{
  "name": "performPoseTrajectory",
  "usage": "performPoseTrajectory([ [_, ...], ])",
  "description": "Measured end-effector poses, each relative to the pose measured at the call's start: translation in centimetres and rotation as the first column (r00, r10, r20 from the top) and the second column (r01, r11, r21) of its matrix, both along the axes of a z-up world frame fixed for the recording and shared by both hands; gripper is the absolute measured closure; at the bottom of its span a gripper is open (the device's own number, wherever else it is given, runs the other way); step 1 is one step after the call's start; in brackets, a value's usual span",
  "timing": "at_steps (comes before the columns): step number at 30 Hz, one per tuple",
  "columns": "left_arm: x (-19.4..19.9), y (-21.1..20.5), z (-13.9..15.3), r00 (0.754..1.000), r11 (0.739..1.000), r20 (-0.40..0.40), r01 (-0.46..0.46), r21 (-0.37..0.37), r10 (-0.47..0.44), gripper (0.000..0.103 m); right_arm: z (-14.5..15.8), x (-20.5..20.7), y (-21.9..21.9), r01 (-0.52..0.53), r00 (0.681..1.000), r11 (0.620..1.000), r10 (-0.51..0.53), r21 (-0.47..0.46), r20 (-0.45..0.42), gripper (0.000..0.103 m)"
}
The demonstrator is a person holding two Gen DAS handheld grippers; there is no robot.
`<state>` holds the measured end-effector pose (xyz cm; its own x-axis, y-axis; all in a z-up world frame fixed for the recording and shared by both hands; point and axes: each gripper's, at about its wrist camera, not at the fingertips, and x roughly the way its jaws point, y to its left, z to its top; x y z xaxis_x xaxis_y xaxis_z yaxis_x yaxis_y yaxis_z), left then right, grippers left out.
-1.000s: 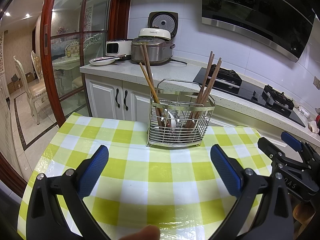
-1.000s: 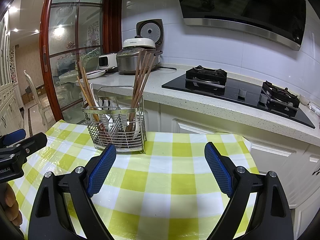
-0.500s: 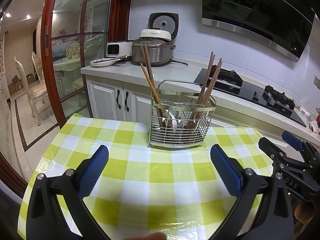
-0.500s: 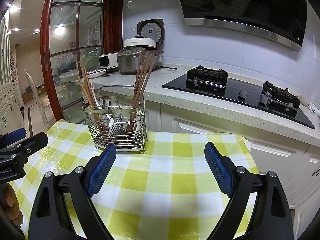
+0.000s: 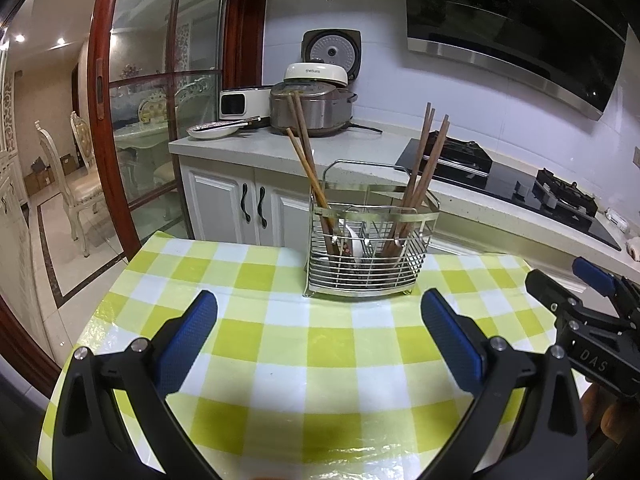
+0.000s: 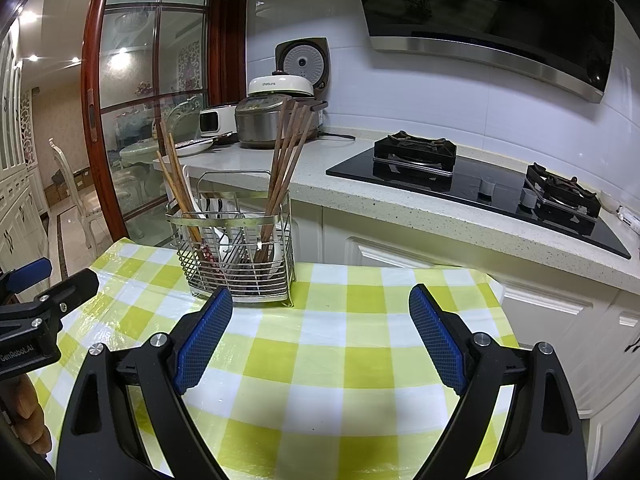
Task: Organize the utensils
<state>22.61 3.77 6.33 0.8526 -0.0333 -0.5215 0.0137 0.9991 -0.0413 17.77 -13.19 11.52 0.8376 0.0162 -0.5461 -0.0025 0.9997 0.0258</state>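
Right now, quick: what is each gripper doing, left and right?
Left gripper: open, holding nothing, short of the wire utensil basket with wooden chopsticks.
Right gripper: open, holding nothing, over the green checked tablecloth.

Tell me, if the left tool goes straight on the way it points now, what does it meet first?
Probably the checked tablecloth: the left tool points downward at bare cloth short of the wire utensil basket. Depth is uncertain.

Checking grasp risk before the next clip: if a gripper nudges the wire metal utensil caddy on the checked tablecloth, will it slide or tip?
The wire metal utensil caddy probably slides: small feet on a glossy checked tablecloth. Tall leaning brown chopsticks may make it top-heavy, so a high push could tip it.
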Motion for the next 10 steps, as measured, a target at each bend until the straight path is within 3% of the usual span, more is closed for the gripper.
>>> performPoseTrajectory([
  [10, 0.01, 0.02, -0.02, 1.000, 1.000, 0.008, 0.004, -0.005, -0.003, 0.004, 0.00, -0.02, 0.02, 0.000, 1.000, 1.000, 0.000, -0.001, 0.000, 0.019],
])
